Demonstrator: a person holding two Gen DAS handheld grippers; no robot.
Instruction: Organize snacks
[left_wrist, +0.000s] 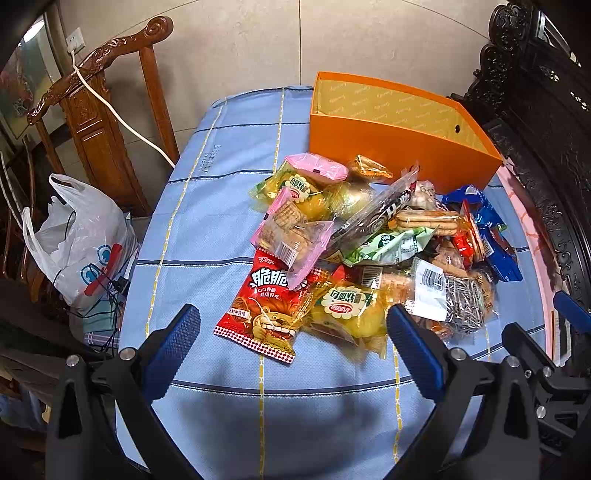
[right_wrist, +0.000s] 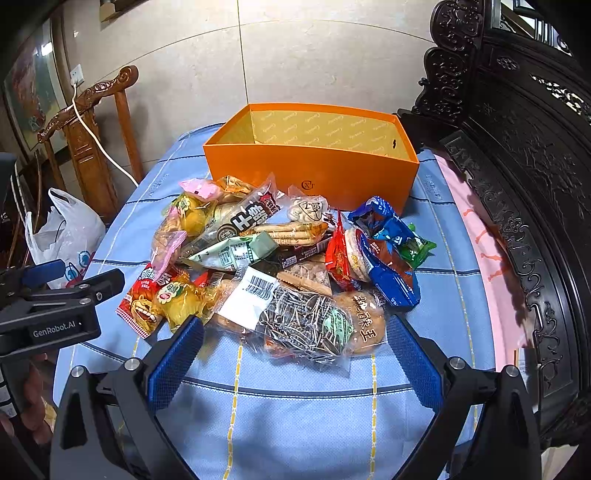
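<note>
A heap of wrapped snacks (left_wrist: 369, 240) (right_wrist: 280, 258) lies on the blue checked tablecloth (left_wrist: 207, 221). Behind it stands an empty orange box (left_wrist: 399, 140) (right_wrist: 314, 166). A red lion packet (left_wrist: 266, 306) (right_wrist: 142, 302) lies at the heap's near left. A clear bag of sunflower seeds (right_wrist: 303, 325) (left_wrist: 458, 306) lies at the near right. My left gripper (left_wrist: 295, 328) is open, hovering just before the red packet and a yellow cake pack (left_wrist: 347, 314). My right gripper (right_wrist: 295, 332) is open, its fingers either side of the seed bag's near end. Neither holds anything.
A carved wooden chair (left_wrist: 99, 110) with a white cable stands beyond the table's left edge. A white plastic bag (left_wrist: 81, 240) sits beside it. Dark carved furniture (right_wrist: 517, 166) closes off the right side, with pink cloth (right_wrist: 487, 258) along it. A hand (right_wrist: 33, 406) holds the left gripper.
</note>
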